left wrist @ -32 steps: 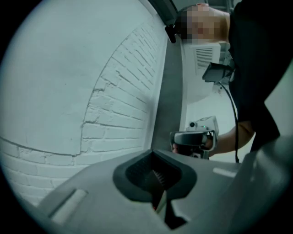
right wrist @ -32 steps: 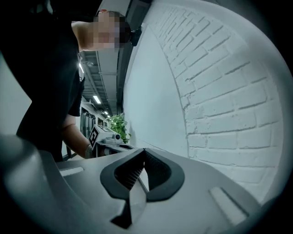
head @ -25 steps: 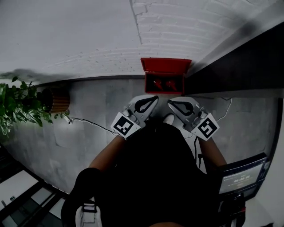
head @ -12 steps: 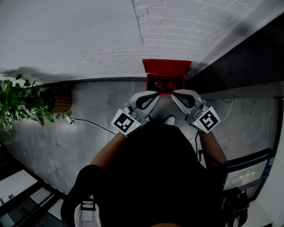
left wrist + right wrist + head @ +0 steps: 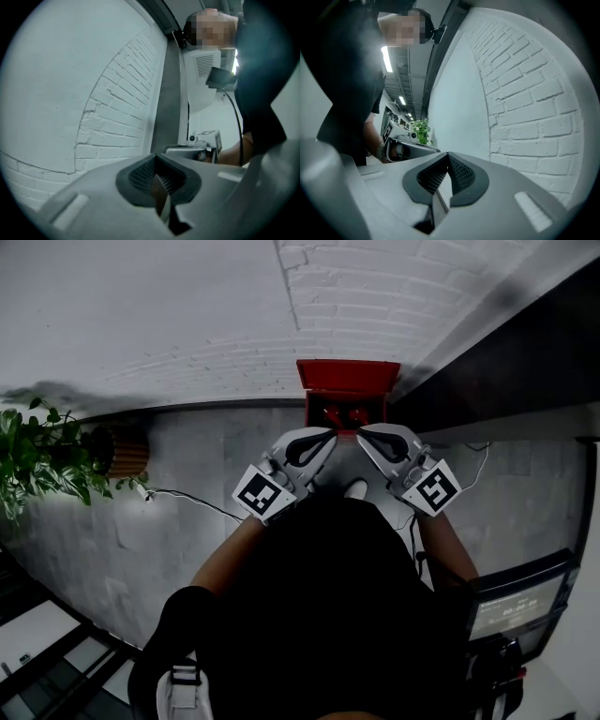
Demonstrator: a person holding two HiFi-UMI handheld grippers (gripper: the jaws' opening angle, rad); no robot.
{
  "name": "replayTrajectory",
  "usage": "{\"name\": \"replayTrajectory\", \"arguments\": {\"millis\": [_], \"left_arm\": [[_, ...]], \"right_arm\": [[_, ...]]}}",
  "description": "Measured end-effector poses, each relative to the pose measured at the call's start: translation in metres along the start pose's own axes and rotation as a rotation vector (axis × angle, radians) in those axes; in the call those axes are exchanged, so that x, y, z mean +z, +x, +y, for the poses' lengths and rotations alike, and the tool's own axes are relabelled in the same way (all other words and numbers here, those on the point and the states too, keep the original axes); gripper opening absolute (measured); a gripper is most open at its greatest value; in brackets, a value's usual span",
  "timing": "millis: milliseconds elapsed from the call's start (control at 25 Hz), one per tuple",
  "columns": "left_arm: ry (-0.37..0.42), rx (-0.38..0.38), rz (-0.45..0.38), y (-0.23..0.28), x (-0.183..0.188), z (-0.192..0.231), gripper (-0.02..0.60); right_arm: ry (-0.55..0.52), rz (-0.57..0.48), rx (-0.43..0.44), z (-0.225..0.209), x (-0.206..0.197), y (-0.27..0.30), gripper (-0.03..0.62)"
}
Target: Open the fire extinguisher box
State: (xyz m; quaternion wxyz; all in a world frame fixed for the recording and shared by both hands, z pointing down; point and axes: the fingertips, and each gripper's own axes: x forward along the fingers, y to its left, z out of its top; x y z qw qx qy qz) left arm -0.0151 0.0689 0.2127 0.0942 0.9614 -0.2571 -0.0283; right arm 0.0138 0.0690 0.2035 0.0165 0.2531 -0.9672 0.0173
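Observation:
The red fire extinguisher box (image 5: 348,377) stands on the floor against the white brick wall. Its lid looks raised, and red shapes (image 5: 345,414) show in the dark inside. In the head view my left gripper (image 5: 328,435) and right gripper (image 5: 364,432) point at the box's near edge, their tips close together. Both are shut with nothing between the pads. The box does not show in either gripper view. The left gripper (image 5: 157,176) faces the brick wall and the right gripper (image 5: 446,176) does the same.
A leafy potted plant (image 5: 37,460) in a wooden pot (image 5: 127,451) stands at the left, with a thin cable (image 5: 187,498) running along the grey floor. A dark wall panel (image 5: 525,371) is to the right of the box. A screen (image 5: 511,610) sits at the lower right.
Both grippers have moved forward toward the red box and drawn closer together. Their jaws have stayed shut.

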Motion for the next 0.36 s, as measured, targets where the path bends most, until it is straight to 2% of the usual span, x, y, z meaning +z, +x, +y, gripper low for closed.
{"name": "replayTrajectory", "arguments": {"millis": [360], "left_arm": [[0.019,-0.006,-0.001,0.0002,0.0032,0.0002,0.000]], "right_arm": [[-0.006,-0.002,-0.001,-0.0001,-0.0002,0.0014,0.009]]}}
